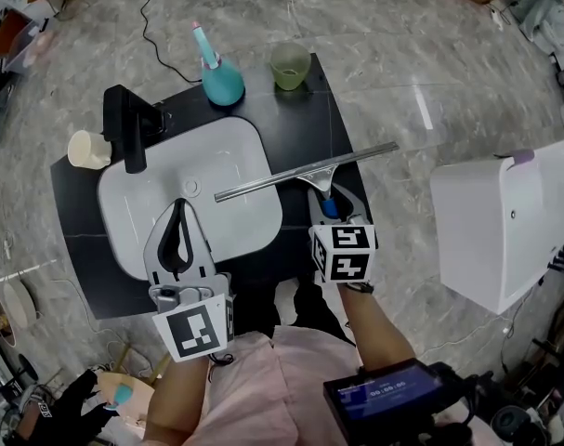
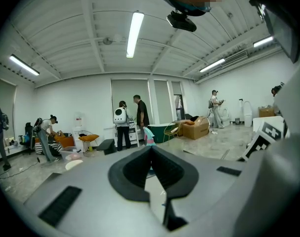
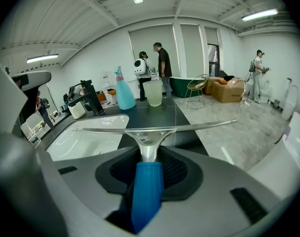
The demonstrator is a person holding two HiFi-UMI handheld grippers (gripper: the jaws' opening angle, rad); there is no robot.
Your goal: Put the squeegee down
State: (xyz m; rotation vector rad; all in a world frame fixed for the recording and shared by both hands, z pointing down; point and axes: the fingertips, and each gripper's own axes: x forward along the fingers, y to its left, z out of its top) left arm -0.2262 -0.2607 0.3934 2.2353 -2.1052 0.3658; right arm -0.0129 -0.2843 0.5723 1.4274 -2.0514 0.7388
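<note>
My right gripper is shut on the blue handle of a squeegee. Its long metal blade lies crosswise above the right edge of the white sink and the black counter. Whether the blade touches them I cannot tell. The left gripper hovers over the sink's front left part. Its jaws meet at the tips, and nothing is between them.
A black faucet and a cream cup stand left of the sink. A teal spray bottle and a green cup stand behind it. A white box sits on the floor at right. People stand far off across the room.
</note>
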